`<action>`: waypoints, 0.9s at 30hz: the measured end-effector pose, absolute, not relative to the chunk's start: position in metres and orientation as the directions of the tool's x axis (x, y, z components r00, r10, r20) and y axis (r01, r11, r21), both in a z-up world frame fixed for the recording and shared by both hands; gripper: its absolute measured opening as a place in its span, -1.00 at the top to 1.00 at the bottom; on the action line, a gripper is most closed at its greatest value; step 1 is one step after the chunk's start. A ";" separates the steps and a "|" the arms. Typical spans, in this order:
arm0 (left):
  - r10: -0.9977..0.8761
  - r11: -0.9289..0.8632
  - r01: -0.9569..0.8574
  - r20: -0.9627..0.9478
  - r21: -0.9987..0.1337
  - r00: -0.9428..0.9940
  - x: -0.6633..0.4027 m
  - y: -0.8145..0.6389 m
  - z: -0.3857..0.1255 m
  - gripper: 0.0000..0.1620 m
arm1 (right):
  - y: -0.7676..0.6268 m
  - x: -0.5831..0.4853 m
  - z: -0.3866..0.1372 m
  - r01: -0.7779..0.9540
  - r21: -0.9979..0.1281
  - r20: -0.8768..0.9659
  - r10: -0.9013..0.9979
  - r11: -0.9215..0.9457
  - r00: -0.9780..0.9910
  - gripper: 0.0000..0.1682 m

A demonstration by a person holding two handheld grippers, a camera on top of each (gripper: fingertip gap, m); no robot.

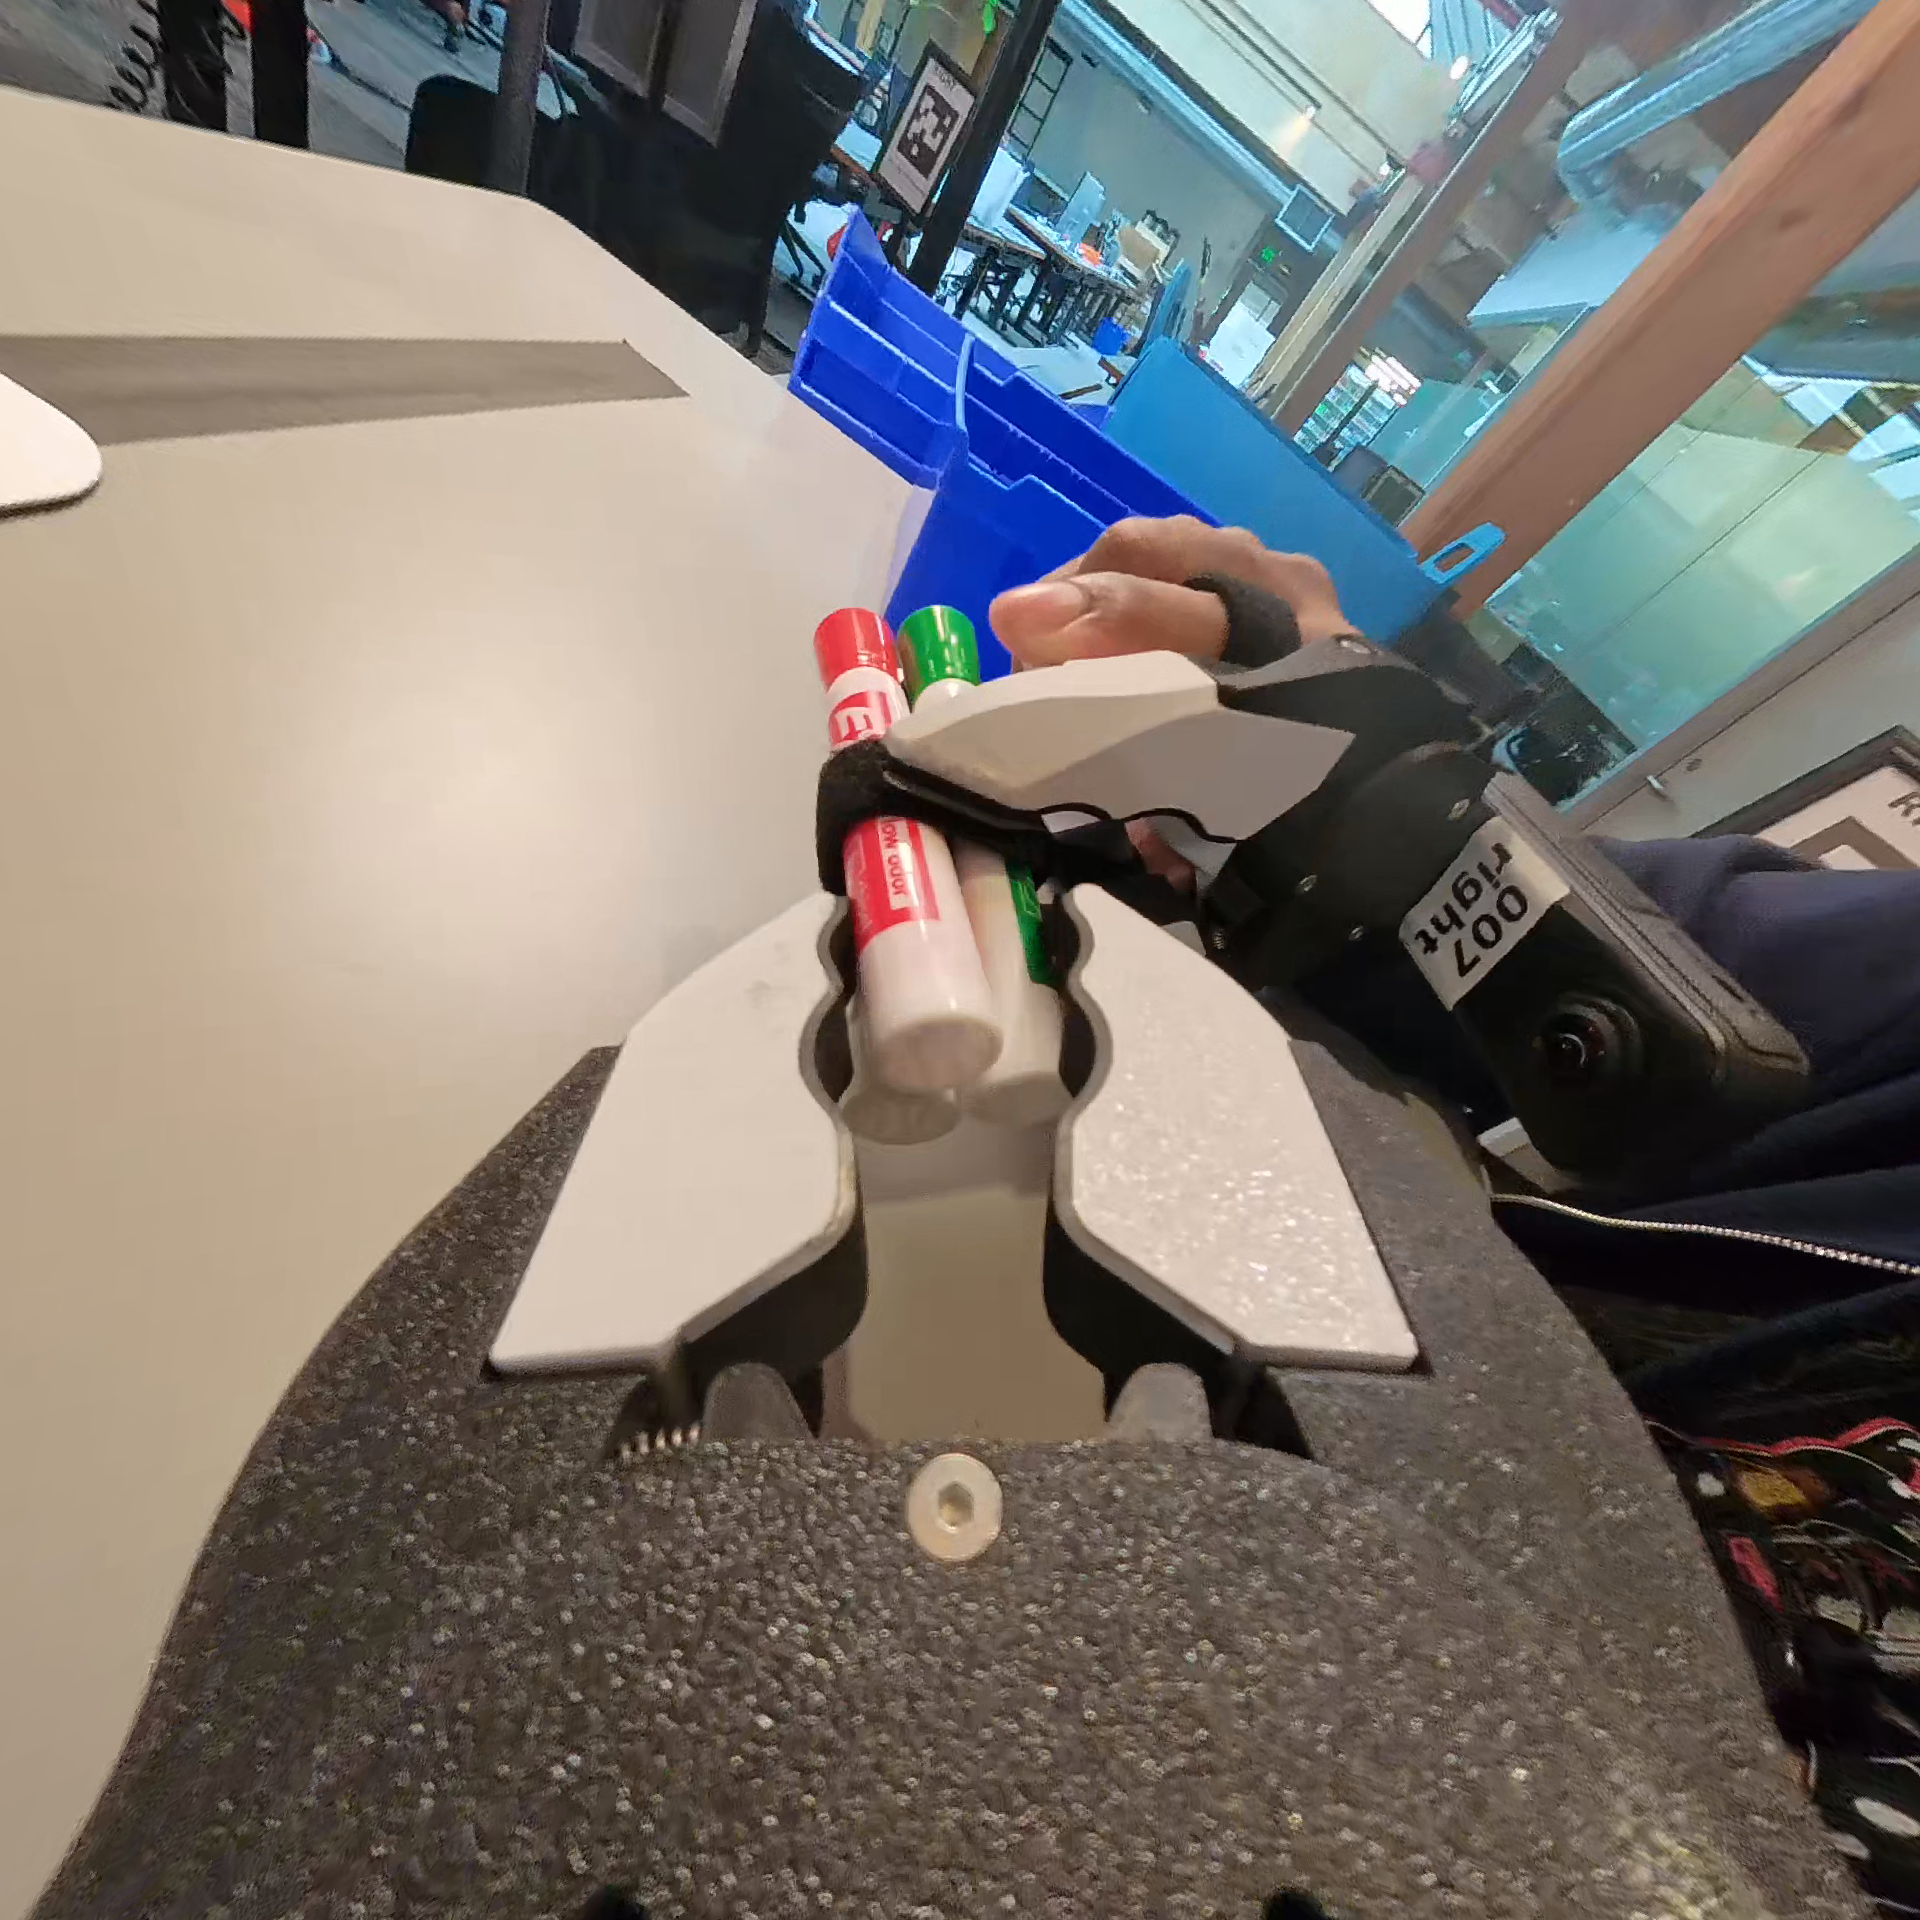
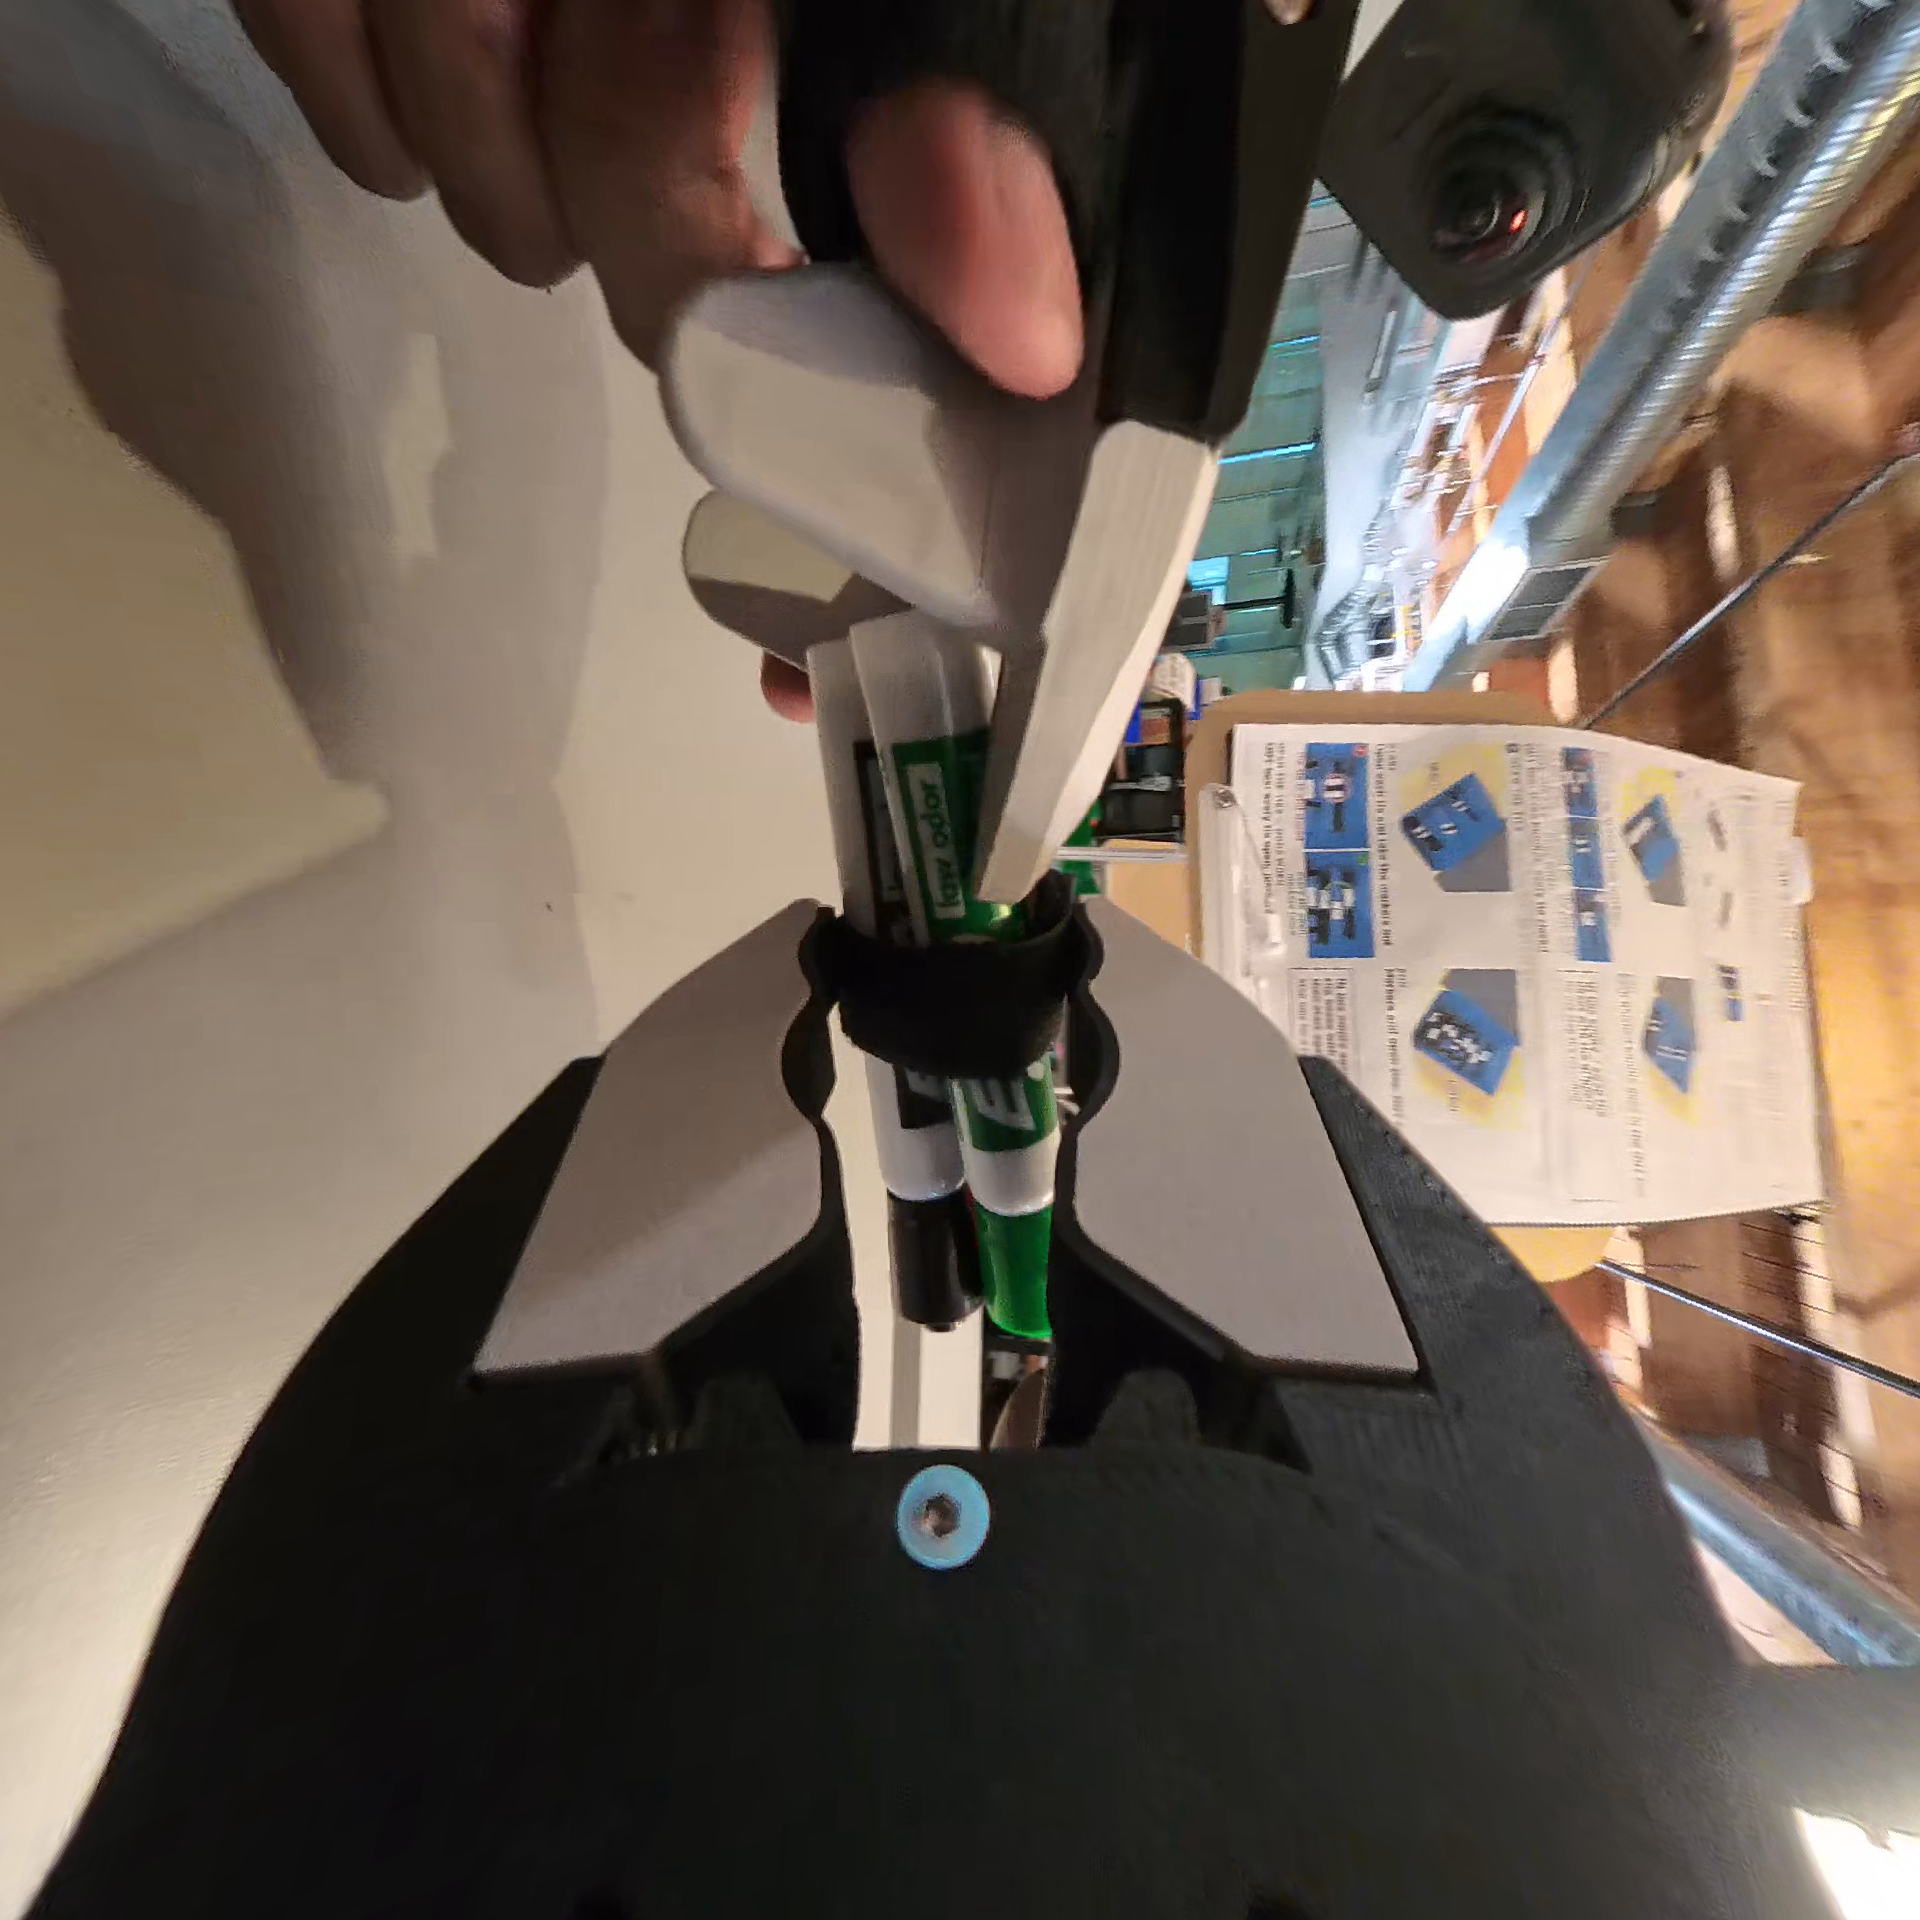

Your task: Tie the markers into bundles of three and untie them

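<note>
Three markers (image 1: 925,956) bound by one black strap (image 1: 847,821), left tongs (image 1: 951,935) clamped on barrels, right tongs (image 2: 951,935) pinching strap.

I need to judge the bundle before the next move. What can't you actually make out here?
- Third marker: left wrist view, cap behind the red marker and green marker; the right wrist view shows a black cap.
- Black strap fastening: its loose end is hidden behind the right gripper in the left wrist view.
- Left gripper contact: its fingers cover the marker butts in the right wrist view.
- Background: motion-blurred in the right wrist view.
</note>
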State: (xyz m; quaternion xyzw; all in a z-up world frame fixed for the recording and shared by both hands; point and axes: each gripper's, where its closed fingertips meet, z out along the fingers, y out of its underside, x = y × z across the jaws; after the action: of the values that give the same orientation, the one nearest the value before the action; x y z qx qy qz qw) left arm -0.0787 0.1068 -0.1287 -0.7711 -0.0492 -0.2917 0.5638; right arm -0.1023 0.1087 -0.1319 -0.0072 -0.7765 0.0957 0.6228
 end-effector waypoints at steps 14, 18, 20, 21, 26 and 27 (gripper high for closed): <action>-0.274 -0.349 0.410 0.510 -0.842 0.815 -0.073 0.104 -0.127 0.63 | 0.108 -0.102 -0.136 -0.074 -0.085 0.982 0.071 0.994 -0.173 0.47; -0.337 -0.255 0.467 0.530 -0.847 0.778 -0.073 0.101 -0.103 0.34 | 0.123 -0.097 -0.126 -0.020 -0.082 0.983 0.078 0.996 -0.164 0.47; -0.354 -0.197 0.479 0.517 -0.856 0.779 -0.079 0.098 -0.091 0.21 | 0.136 -0.088 -0.113 0.024 -0.085 0.985 0.088 0.996 -0.151 0.47; -0.356 -0.173 0.478 0.507 -0.861 0.785 -0.082 0.096 -0.087 0.18 | 0.145 -0.081 -0.103 0.053 -0.084 0.986 0.091 0.995 -0.141 0.47; -0.351 -0.157 0.341 0.376 -0.927 0.858 -0.086 0.093 -0.098 0.17 | 0.212 -0.024 -0.041 0.256 -0.074 0.991 0.099 0.964 -0.085 0.47; -0.338 -0.165 0.282 0.323 -0.945 0.884 -0.085 0.094 -0.106 0.17 | 0.233 -0.009 -0.033 0.314 -0.066 0.991 0.098 0.947 -0.086 0.47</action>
State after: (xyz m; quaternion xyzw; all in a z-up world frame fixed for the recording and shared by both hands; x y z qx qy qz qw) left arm -0.0855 0.0943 -0.1062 -0.7246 0.0194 -0.2404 0.6457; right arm -0.0093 0.2333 -0.0325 -0.1406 -0.7325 -0.0817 0.6611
